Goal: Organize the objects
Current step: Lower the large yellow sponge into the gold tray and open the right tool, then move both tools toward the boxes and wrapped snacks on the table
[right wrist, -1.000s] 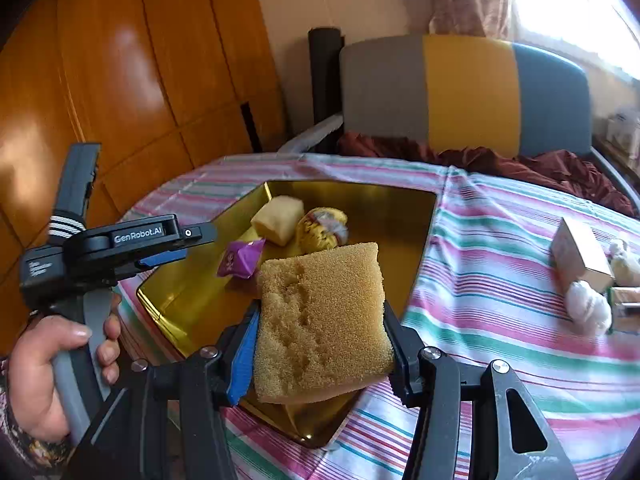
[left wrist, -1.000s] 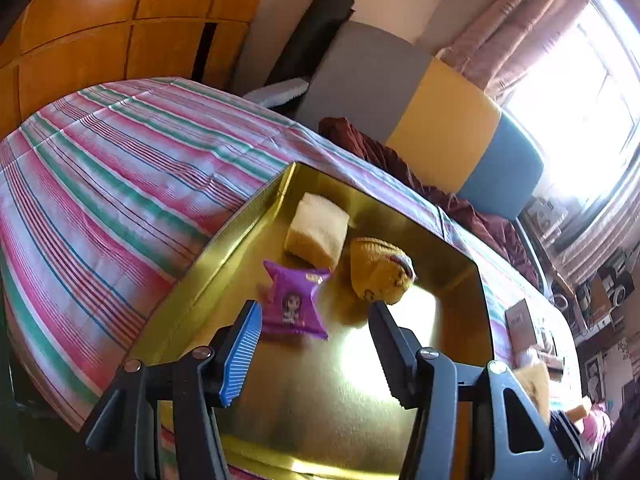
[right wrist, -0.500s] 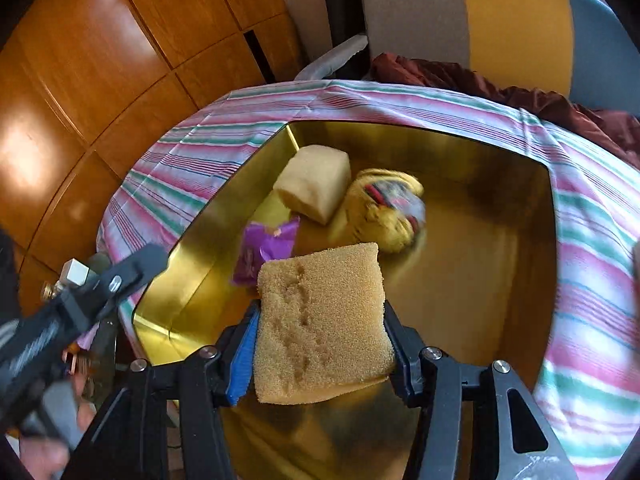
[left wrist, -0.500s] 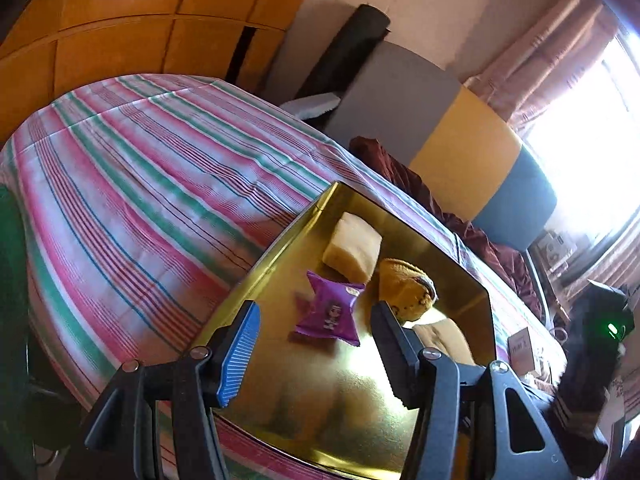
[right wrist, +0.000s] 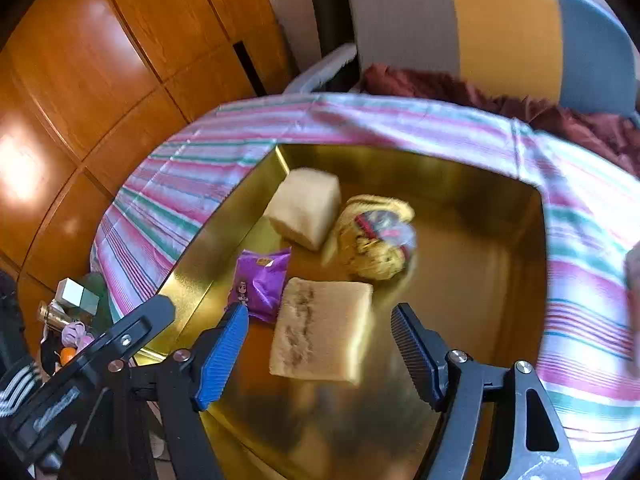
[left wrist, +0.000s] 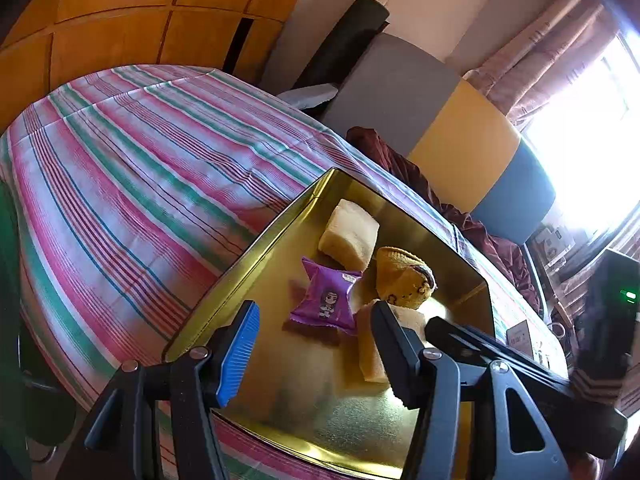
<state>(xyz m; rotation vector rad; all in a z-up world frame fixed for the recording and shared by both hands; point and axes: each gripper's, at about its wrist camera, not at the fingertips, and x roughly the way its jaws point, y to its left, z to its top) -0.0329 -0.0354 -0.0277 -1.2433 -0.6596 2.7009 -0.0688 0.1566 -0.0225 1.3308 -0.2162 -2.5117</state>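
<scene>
A gold tray [right wrist: 480, 216] sits on the striped tablecloth. It holds a pale foam block [right wrist: 306, 206], a yellow wrapped muffin [right wrist: 376, 240] and a purple snack packet [right wrist: 260, 284]. A tan sponge [right wrist: 324, 336] lies on the tray floor beside the packet. My right gripper [right wrist: 320, 316] hangs over the sponge; its jaws are opening and the pads stand clear of the sponge's sides. My left gripper [left wrist: 314, 312] is open over the tray's [left wrist: 240, 264] near part with nothing between its fingers. Beyond it lie the packet [left wrist: 326, 300] and the sponge [left wrist: 370, 352].
The striped tablecloth [left wrist: 140, 168] spreads left of the tray. Behind the table stand a grey, yellow and blue chair back [left wrist: 460, 140] and a maroon cloth [left wrist: 400, 160]. A small box [left wrist: 520, 336] lies right of the tray. Wooden panels [right wrist: 100, 60] line the left wall.
My right gripper carried the tan sponge in over the tray, then opened, and the sponge dropped flat beside the purple packet. The left gripper stayed open and almost still.
</scene>
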